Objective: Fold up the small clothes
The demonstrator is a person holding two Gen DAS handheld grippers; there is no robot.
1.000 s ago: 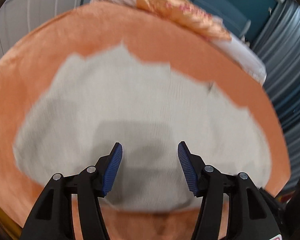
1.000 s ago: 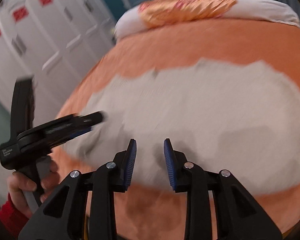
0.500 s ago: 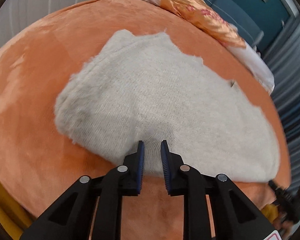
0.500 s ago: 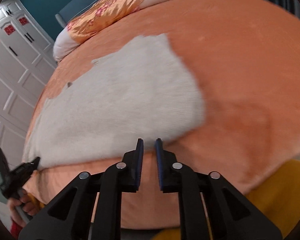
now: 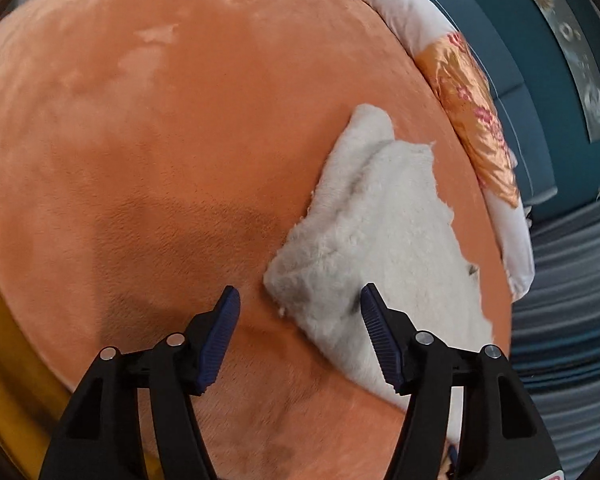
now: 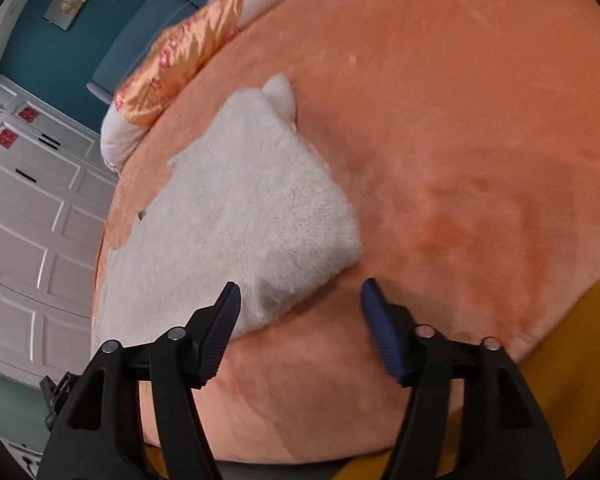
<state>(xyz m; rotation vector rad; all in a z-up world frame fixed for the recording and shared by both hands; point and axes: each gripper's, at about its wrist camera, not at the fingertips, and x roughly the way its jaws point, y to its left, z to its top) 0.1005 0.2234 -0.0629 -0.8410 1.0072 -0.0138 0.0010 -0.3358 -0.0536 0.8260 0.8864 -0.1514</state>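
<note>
Opening just now, left claw (image 5: 300, 316) and right claw (image 6: 300, 312) are set wide over opposite near corners of the white fleece garment (image 5: 384, 240), ungripped, on the orange bed (image 5: 160, 140); grasping is judged next.

Soft indoor light, mild motion blur, bulging fisheye edges (dark corners)

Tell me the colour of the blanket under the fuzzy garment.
Orange: the plush blanket under the white garment shows best in the left wrist view.
</note>
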